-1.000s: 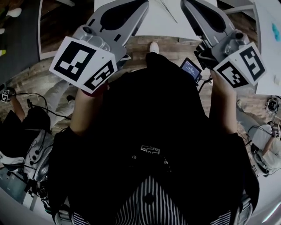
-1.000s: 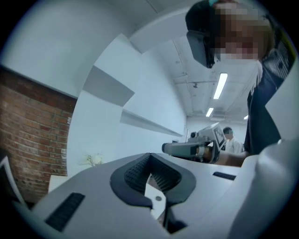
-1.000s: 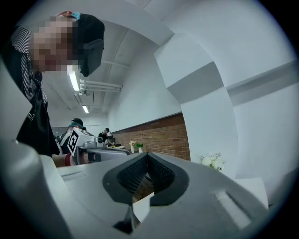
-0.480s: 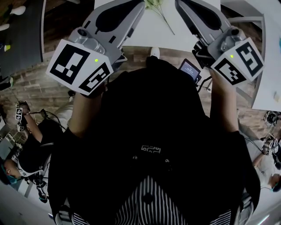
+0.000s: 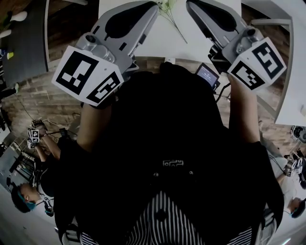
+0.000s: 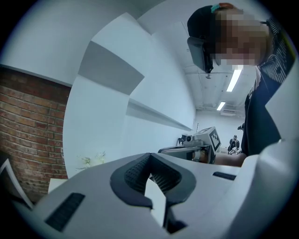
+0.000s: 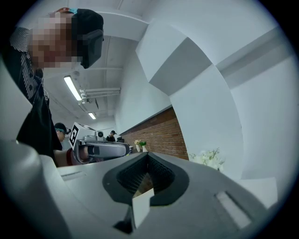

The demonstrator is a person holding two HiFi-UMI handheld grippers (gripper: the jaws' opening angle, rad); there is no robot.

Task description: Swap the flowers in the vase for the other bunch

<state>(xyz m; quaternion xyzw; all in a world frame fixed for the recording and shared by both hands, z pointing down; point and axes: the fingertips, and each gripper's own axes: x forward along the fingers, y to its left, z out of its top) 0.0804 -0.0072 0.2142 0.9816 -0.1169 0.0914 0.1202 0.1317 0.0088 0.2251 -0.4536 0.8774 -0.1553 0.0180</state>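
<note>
Left claw (image 6: 150, 158) and right claw (image 7: 147, 156) both closed, empty, held near level over desk (image 5: 158, 40) edge. Flowers (image 5: 168, 12) lie on desk between claws. Vase not visible. Risk: closed tips shove stems aside or crush blooms

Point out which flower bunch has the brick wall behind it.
The small far bunch in the right gripper view; the nearer white bunch has white wall behind it.

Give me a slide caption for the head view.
Left gripper and right gripper, shut and empty, above the white table, a flower stem lying between them.
</note>
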